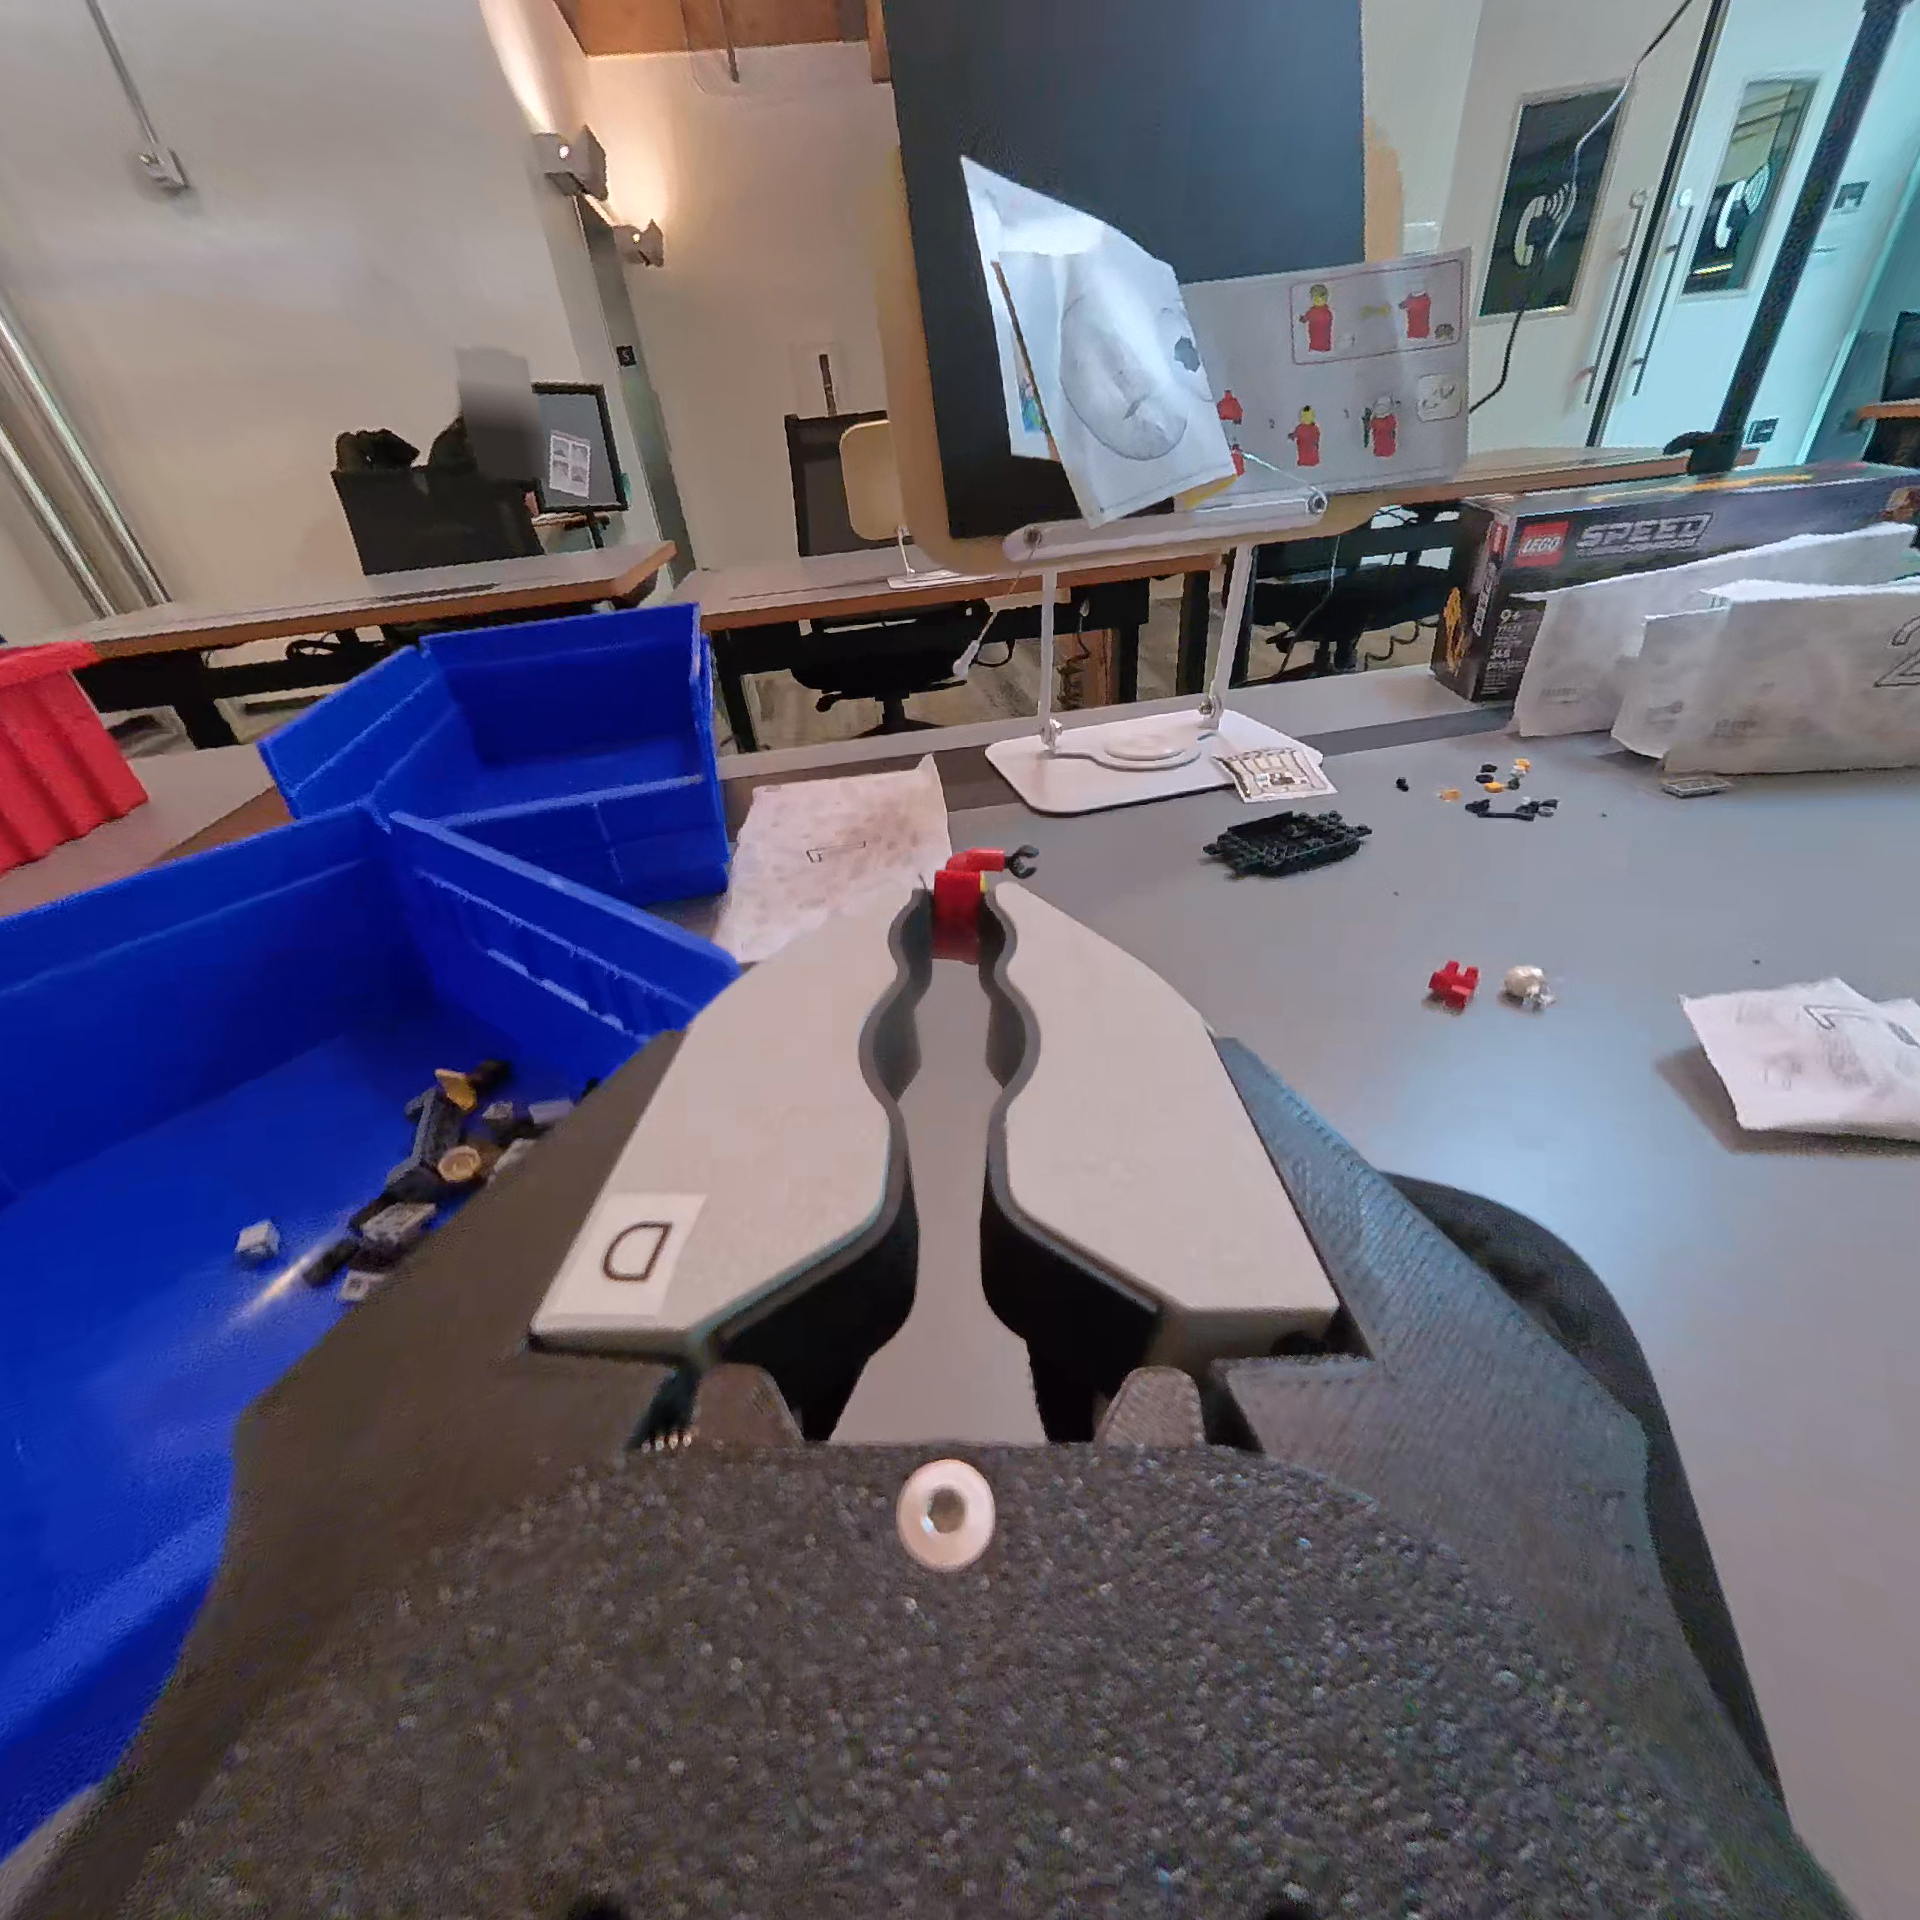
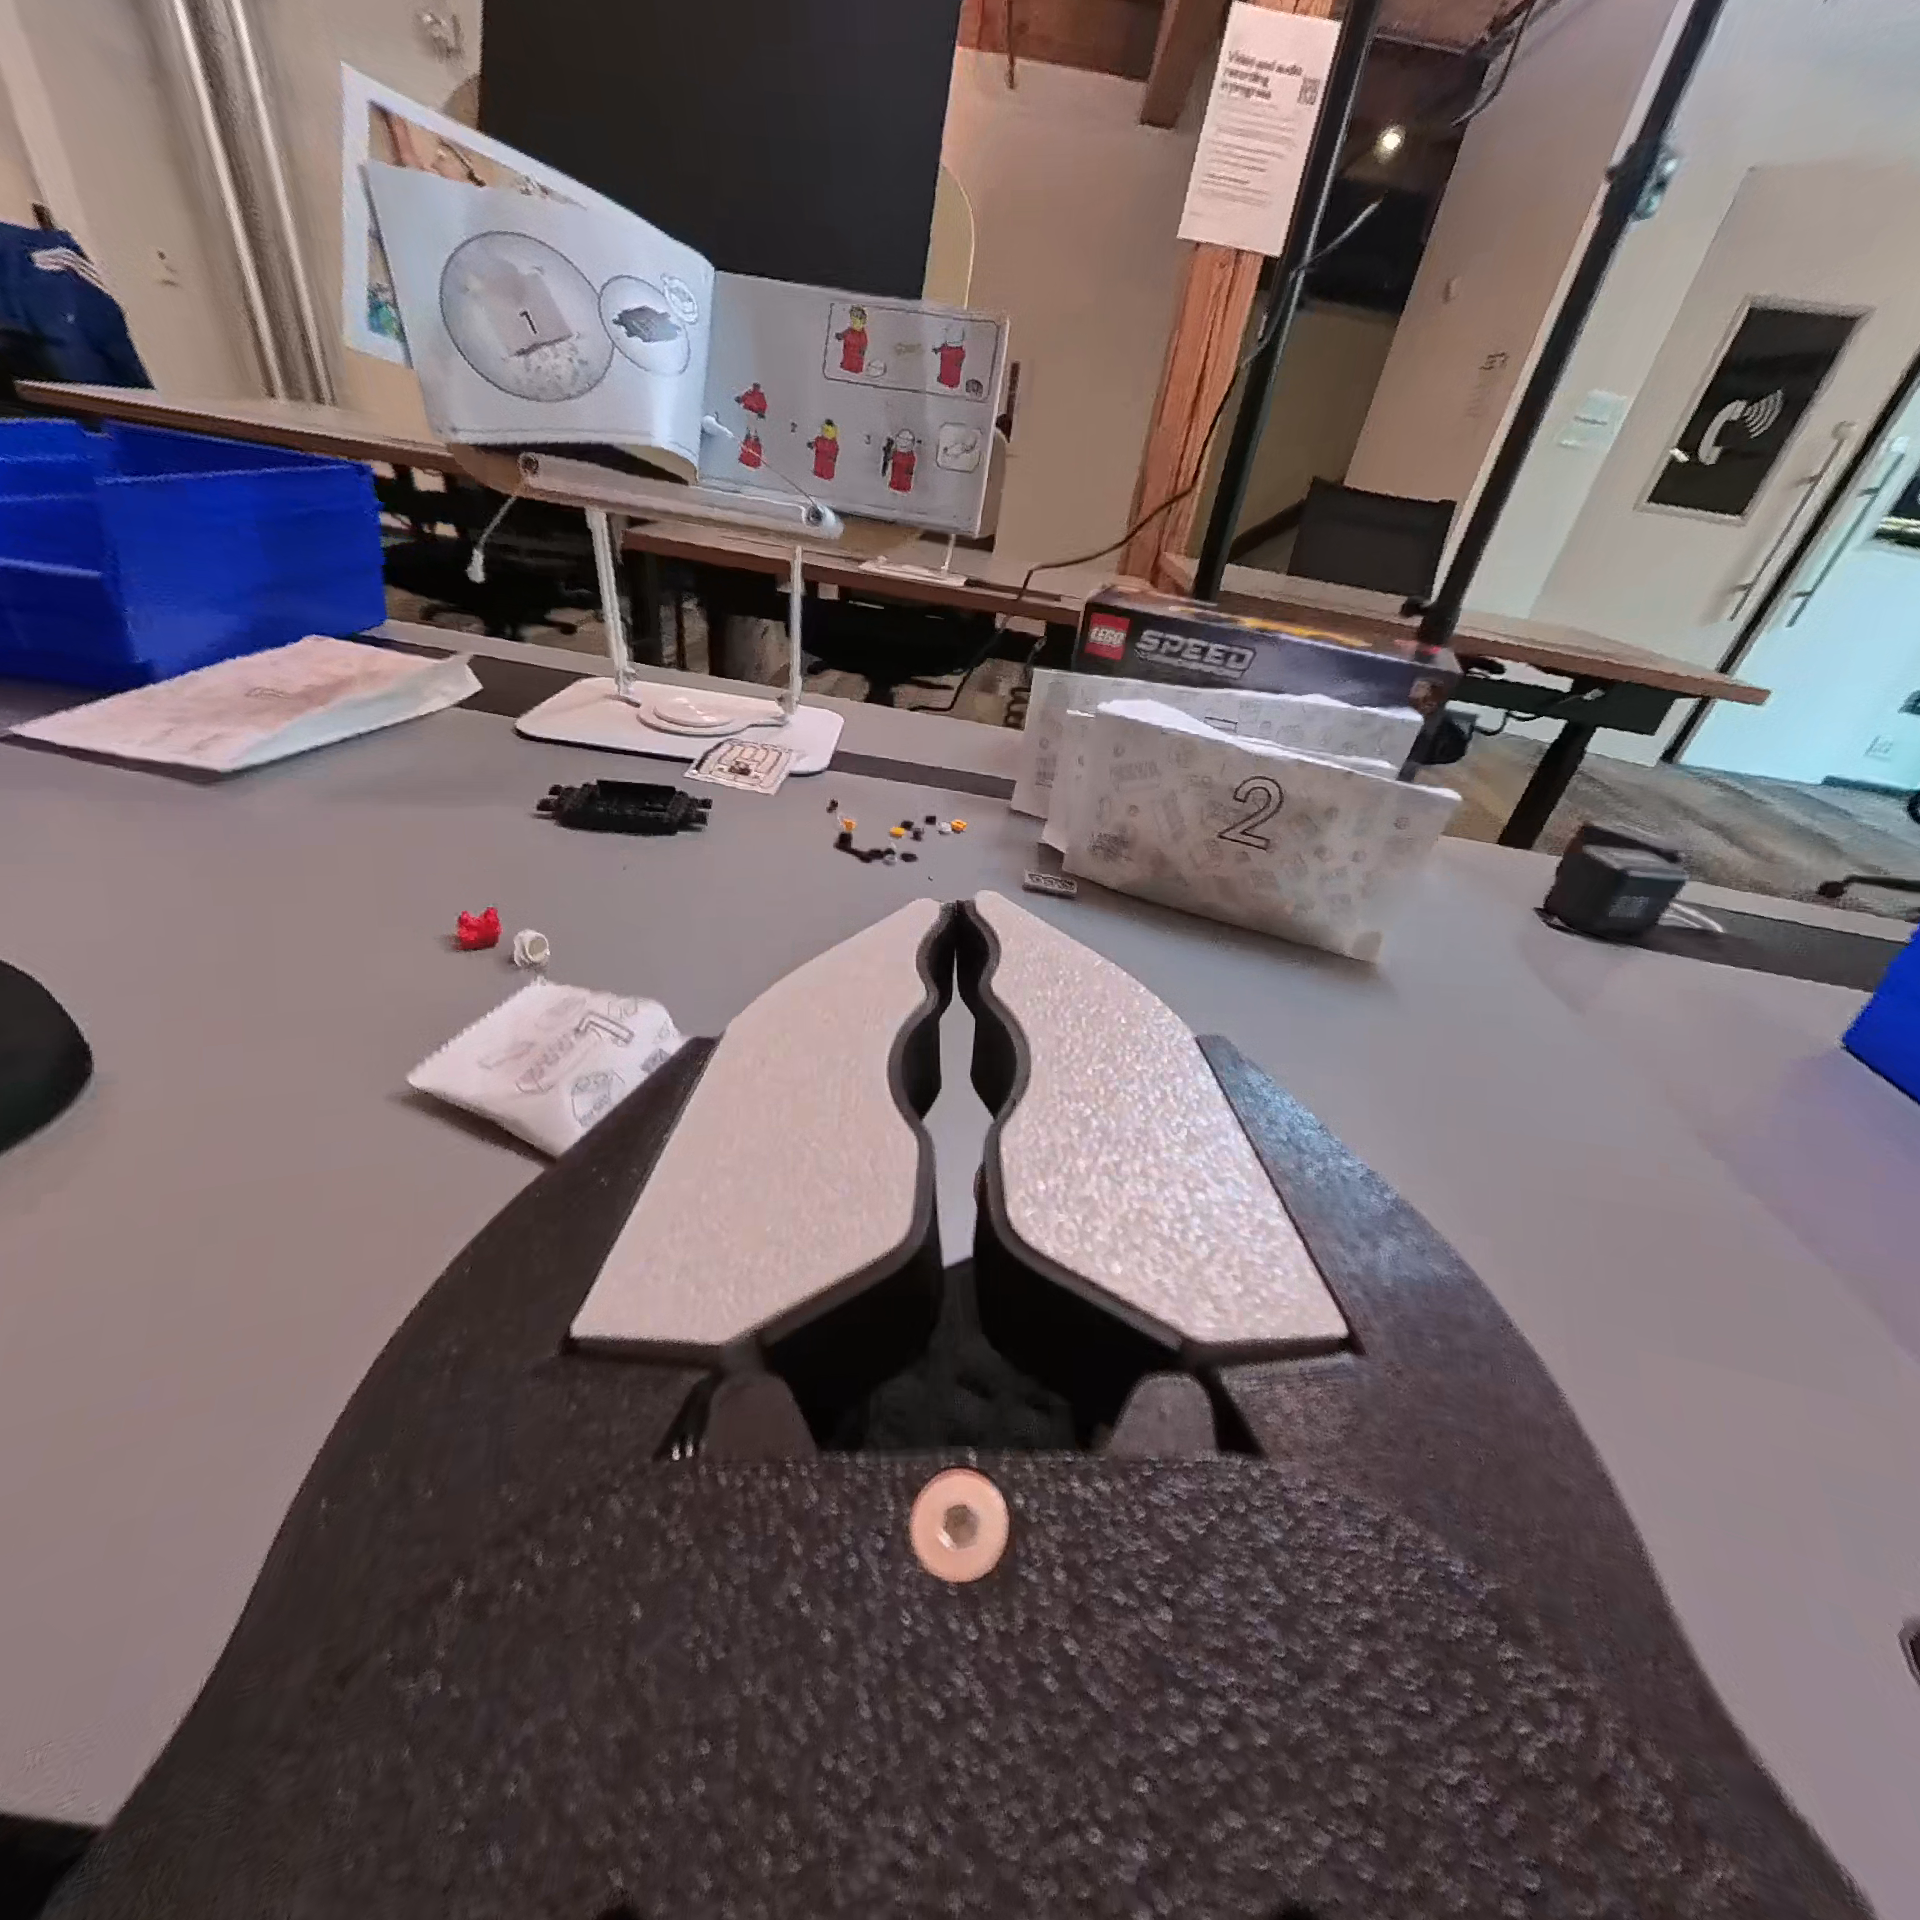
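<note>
LEFT WRIST VIEW
Left hand-held gripper (image 1: pixel 958 914): fingertips clamped on a red minifigure torso (image 1: pixel 956 902), held above the grey worktop (image 1: pixel 1558 1247); one red arm with a black hand sticks out past the right fingertip.
Left of it: two blue bins (image 1: pixel 208 1039), the nearer one holding a scatter of small dark and tan pieces (image 1: pixel 436 1164).
Just ahead: a flat white paper bag (image 1: pixel 831 862) lying on the worktop.
Ahead and right: a black brick assembly (image 1: pixel 1286 840); beyond it a white stand (image 1: pixel 1122 758) carrying an open instruction booklet (image 1: pixel 1330 353).
Right of it: a small red piece (image 1: pixel 1452 983) with a whitish piece (image 1: pixel 1525 983) just beside it; another printed white bag (image 1: pixel 1808 1049) farther right.
Far right: a dark set box (image 1: pixel 1662 561) with white bags leaning against it.

RIGHT WRIST VIEW
Right hand-held gripper (image 2: pixel 961 914): fingertips pressed together with nothing between them, low over the worktop.
Left of it: a small white printed bag (image 2: pixel 551 1060), partly hidden behind the gripper body.
Ahead and left: the red piece (image 2: pixel 478 927) and whitish piece (image 2: pixel 532 945), side by side.
Ahead: loose tiny black, orange and white pieces (image 2: pixel 894 831); the black brick assembly (image 2: pixel 625 804) to their left.
Ahead and right: a numbered white bag (image 2: pixel 1247 842) standing against the set box.
</note>
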Tool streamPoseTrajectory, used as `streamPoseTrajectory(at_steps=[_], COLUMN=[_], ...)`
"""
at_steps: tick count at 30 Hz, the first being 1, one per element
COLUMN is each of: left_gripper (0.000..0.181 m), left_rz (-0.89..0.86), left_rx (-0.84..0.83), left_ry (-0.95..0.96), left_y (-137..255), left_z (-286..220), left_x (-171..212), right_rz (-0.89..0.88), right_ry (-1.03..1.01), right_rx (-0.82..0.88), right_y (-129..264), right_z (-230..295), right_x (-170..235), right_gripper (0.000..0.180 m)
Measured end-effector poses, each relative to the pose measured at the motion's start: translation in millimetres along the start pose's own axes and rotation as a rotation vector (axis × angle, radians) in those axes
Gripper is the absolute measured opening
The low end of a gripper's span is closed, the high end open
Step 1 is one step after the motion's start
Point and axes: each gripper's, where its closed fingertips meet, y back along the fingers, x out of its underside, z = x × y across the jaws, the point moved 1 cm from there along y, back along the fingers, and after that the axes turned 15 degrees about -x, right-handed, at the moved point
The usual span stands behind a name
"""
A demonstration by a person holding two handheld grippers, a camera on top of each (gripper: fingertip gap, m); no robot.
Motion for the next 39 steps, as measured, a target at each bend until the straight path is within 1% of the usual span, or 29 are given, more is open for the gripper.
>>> streamPoseTrajectory(at_steps=[3,7,10,13,16,19,22,26,30,34,39], left_gripper=[0.007,0.007,0.007,0.007,0.008,0.007,0.008,0.008,0.007,0.007,0.007], left_rz=[-0.009,-0.011,-0.005,0.02,0.033,0.033,0.033,0.058,0.058,0.04,0.018], left_rx=[0.007,0.015,0.025,0.04,0.039,0.031,0.03,0.037,0.047,0.087,0.149], left_ry=[-0.004,0.005,-0.003,-0.042,-0.065,-0.065,-0.058,-0.078,-0.076,-0.076,-0.075], left_y=[-3,3,9,6,-7,-30,-55,-81,-86,-72,-55], left_z=[-2,0,0,2,5,4,-2,-14,-24,-36,-46], left_x=[-13,-14,-8,2,12,21,27,31,16,3,-6], right_rz=[0.005,0.007,-0.003,0.0,0.024,0.037,0.048,0.069,0.068,0.026,0.012], right_ry=[0.004,0.029,0.016,-0.028,-0.017,-0.034,-0.044,-0.081,-0.073,-0.079,-0.097], right_rx=[-0.022,-0.054,-0.07,-0.096,-0.098,-0.103,-0.106,-0.101,-0.095,-0.101,-0.097], right_y=[-4,-10,-17,-34,-53,-72,-91,-109,-107,-92,-76], right_z=[-6,-3,8,19,23,17,6,-7,-14,-8,6], right_x=[-17,-31,-33,-22,0,22,31,33,15,-5,-9], right_gripper=[0.0,0.0,0.0,0.001,0.001,0.002,0.002,0.001,0.001,0.001,0.001])
